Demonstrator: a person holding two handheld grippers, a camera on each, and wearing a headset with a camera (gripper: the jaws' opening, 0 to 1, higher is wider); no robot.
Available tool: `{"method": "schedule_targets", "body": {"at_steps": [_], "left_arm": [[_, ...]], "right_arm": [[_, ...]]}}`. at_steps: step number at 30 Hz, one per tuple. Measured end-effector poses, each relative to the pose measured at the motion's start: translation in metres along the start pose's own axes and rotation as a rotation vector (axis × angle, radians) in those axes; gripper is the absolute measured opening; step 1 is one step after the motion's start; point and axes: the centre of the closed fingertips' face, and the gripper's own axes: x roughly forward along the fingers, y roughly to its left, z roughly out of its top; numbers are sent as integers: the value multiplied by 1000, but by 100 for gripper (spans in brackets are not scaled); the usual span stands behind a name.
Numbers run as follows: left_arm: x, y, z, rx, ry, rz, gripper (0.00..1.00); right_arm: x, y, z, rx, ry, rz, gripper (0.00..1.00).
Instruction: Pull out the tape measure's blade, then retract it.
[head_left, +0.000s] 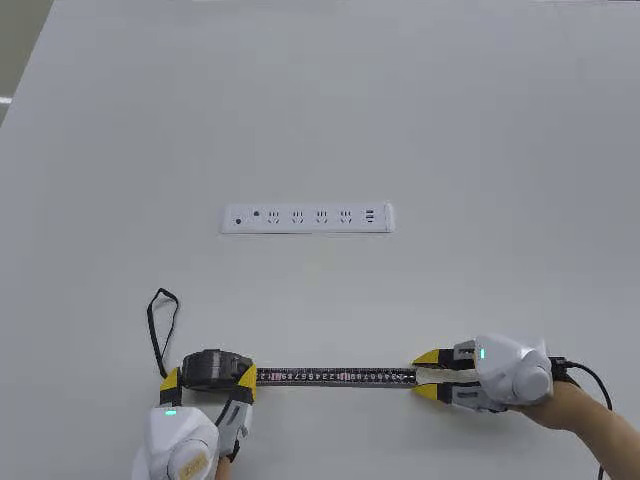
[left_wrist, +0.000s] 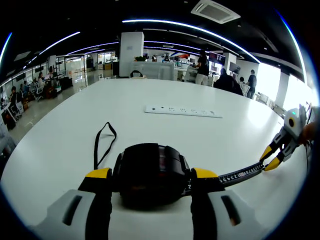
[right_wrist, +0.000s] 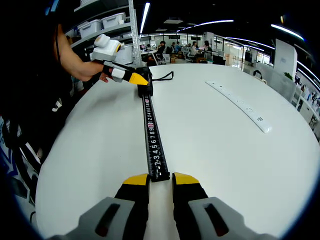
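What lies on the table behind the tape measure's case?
Its black wrist strap loops just behind it; farther back lies a white power strip. The left tongs cover the case's sides, and the table under it is hidden.

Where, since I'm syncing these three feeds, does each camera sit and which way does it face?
Head view: on the headset, looking down; shows left claw gripping the tape measure case, right claw holding the blade, the right hand.
Left gripper view: on the left claw, facing over the case toward the power strip; own jaws, right claw at right.
Right gripper view: on the right claw, facing back along the blade; own jaws, left claw, an arm.
Shared: all three show the blade.
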Motion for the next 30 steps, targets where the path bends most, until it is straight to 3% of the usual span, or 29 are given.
{"method": "schedule_targets", "body": {"at_steps": [23, 30], "left_arm": [[-1, -2, -1, 7, 15, -1, 60], [-1, -2, 0, 11, 23, -2, 59]], "right_arm": [[0, 0, 1, 29, -16, 7, 11], [10, 4, 8, 13, -23, 23, 11]]}}
